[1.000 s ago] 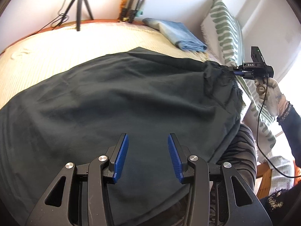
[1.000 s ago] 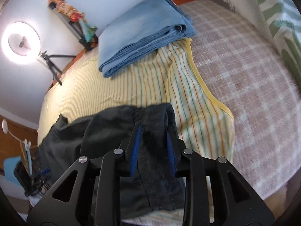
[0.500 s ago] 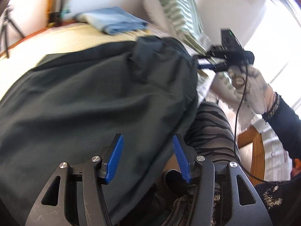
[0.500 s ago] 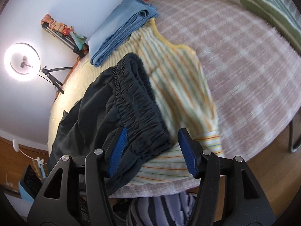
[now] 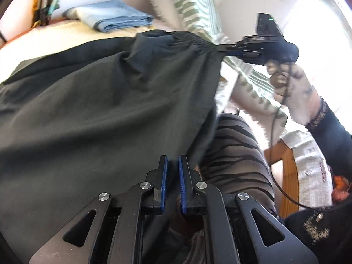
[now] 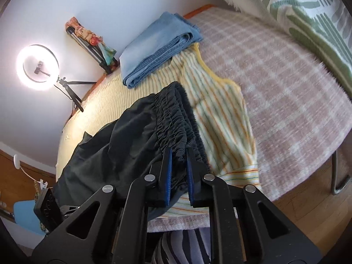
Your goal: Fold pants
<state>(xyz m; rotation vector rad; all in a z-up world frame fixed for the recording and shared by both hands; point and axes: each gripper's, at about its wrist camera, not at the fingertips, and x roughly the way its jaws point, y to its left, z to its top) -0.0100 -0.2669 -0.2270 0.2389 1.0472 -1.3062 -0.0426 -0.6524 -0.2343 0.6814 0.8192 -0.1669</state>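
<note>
The right gripper [image 6: 177,151], its jaws just drawn in, is clamped on the gathered elastic waistband [image 6: 176,114] of the dark pants [image 5: 105,110], which spread across the bed [image 6: 275,70] over a striped yellow cover [image 6: 220,114]. The left gripper [image 5: 173,162] has likewise just drawn in and now bites the near edge of the same cloth beside the person's striped legwear [image 5: 237,149]. The fabric looks light, thin and limp; it sags and creases between the two holds, so it should drape rather than keep a shape, and may slip. The bunched waistband and a seamed edge appear the surest places to take hold. Folded blue jeans [image 6: 158,44] lie well apart, near the wall.
</note>
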